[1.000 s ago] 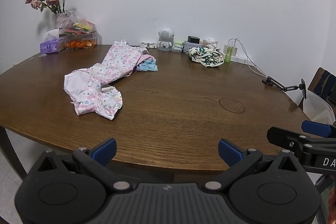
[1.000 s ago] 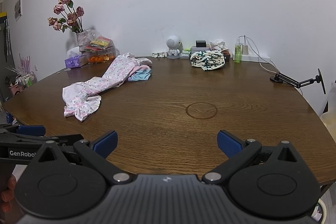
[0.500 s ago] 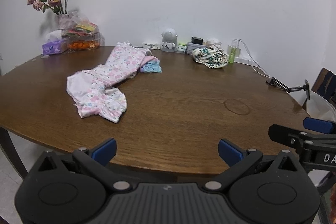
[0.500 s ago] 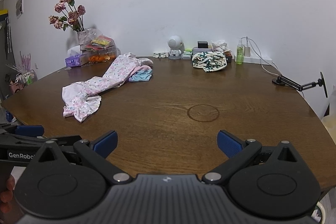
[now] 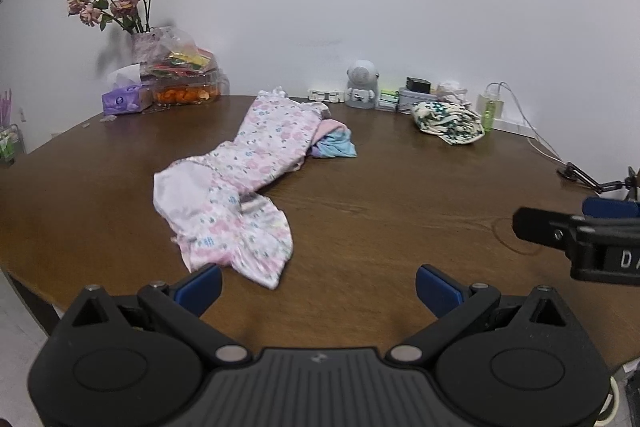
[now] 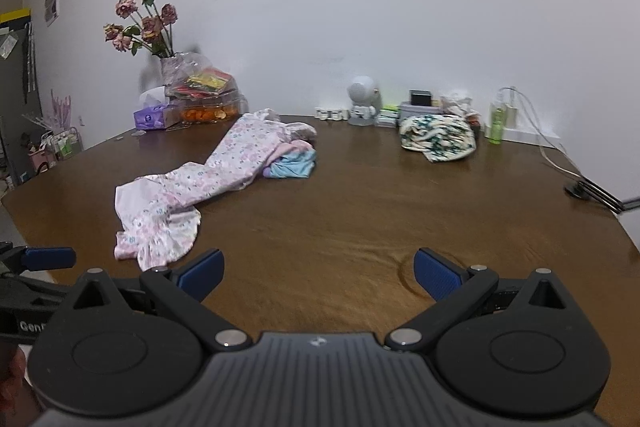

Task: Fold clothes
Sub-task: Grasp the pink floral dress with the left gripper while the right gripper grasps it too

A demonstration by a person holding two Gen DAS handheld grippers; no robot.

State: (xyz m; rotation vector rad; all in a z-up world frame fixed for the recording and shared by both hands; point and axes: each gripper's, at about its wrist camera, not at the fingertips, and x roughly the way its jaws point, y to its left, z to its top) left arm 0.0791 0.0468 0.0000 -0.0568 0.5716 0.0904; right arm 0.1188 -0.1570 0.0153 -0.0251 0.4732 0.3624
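Observation:
A pink floral garment [image 5: 244, 183] lies spread and crumpled on the brown wooden table [image 5: 400, 211], reaching from the back middle toward the front left; it also shows in the right wrist view [image 6: 192, 195]. A pink and blue bundle of clothes [image 5: 334, 143] lies beside its far end. A green-patterned cloth bundle [image 5: 448, 123] sits at the back right. My left gripper [image 5: 318, 291] is open and empty, just short of the garment's near hem. My right gripper [image 6: 318, 275] is open and empty over the table's front, to the right of the garment.
A vase of dried roses [image 5: 120, 7], a tissue box [image 5: 126, 101] and a snack container [image 5: 184, 83] stand at the back left. A small white robot figure [image 5: 361, 83], boxes, a green bottle [image 5: 489, 109] and cables line the back wall. A black clamp arm [image 5: 588, 179] sits at the right edge.
Both grippers have moved forward over the table toward the floral garment, which now looks larger and closer. Both stay open.

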